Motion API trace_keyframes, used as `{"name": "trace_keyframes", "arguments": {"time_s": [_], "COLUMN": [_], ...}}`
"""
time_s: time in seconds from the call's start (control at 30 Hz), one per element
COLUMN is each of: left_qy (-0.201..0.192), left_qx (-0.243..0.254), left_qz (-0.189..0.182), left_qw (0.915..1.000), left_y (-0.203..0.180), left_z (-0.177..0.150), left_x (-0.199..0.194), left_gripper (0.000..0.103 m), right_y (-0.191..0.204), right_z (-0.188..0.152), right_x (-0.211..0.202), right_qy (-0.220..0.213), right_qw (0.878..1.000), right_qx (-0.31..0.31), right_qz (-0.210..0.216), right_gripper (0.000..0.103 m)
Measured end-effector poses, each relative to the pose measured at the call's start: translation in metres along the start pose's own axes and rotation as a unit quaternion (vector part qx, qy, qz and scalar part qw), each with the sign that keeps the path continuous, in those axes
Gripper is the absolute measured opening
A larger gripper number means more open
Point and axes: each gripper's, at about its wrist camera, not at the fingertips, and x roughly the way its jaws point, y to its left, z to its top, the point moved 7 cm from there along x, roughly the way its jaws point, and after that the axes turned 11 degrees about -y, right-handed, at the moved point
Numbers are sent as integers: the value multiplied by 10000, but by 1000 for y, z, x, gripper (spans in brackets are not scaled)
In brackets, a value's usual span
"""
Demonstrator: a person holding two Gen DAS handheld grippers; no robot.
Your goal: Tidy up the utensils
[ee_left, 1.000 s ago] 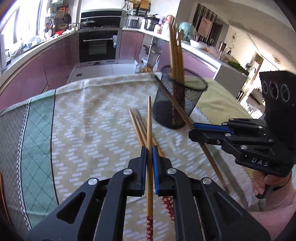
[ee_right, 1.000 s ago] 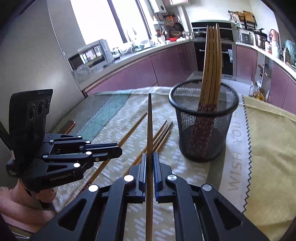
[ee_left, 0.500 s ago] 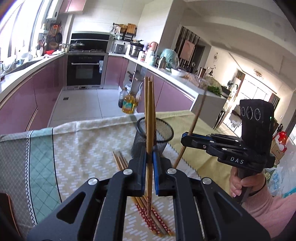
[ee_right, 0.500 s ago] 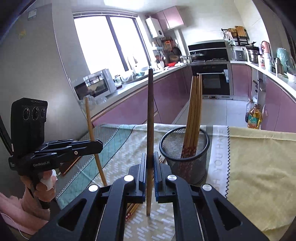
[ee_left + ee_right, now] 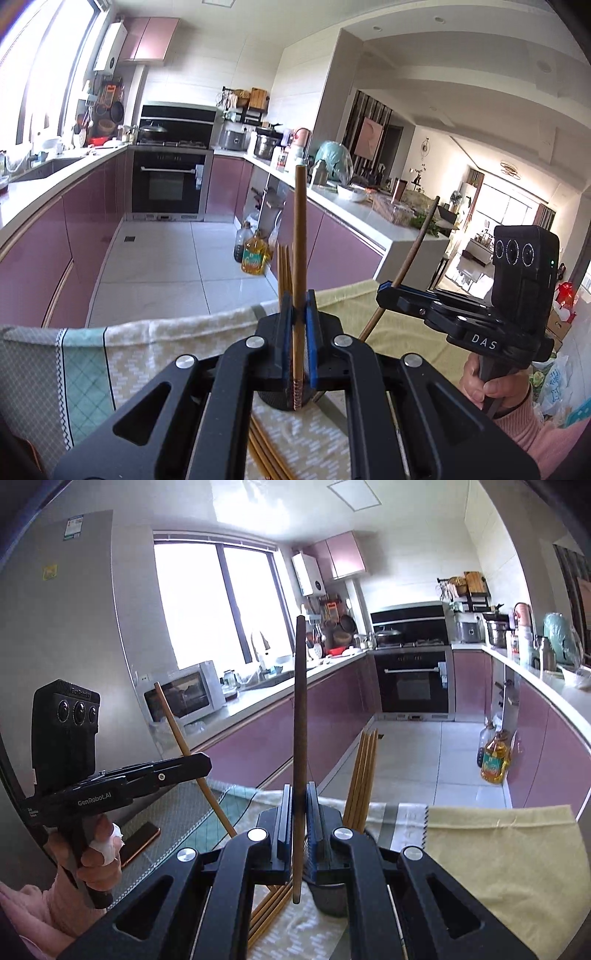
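Chopstick (image 5: 298, 236) upright between hand-held gripper (image 5: 297, 321) pads

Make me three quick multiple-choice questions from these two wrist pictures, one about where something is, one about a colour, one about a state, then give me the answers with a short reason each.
1. Where do the chopsticks not held by either tool lie?
A. On the tablecloth beside the mesh holder
B. On the kitchen floor
C. On the counter by the oven

2. What colour are the kitchen's lower cabinet fronts?
A. White
B. Mauve pink
C. Dark green

3. How is the left tool?
A. Open and empty
C. Shut on nothing
B. Shut on one chopstick

Answers:
1 A: the loose chopsticks lie on the tablecloth next to the black mesh holder.
2 B: the cabinet fronts are mauve pink.
3 B: the left tool clamps one upright chopstick; the right tool holds another chopstick likewise.
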Motion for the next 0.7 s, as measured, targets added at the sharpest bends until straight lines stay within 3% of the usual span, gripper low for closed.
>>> {"name": "trace_keyframes", "arguments": {"time_s": [0.33, 0.7], "left_qy": [-144, 708], "left_qx": [199, 506], "left_qz": [75, 152], "left_qw": [9997, 9961], "left_y": [-14, -14], "left_z": [22, -23], "left_x": [24, 58], "left_gripper": [7, 7], "right_y": [-14, -28], "right_z": [17, -17], "right_x": [5, 37], "right_qy": [-184, 490], "right_qw": [9996, 9982], "right_qx": [-87, 13], "right_qz": [-200, -342], "right_gripper": [6, 6]}}
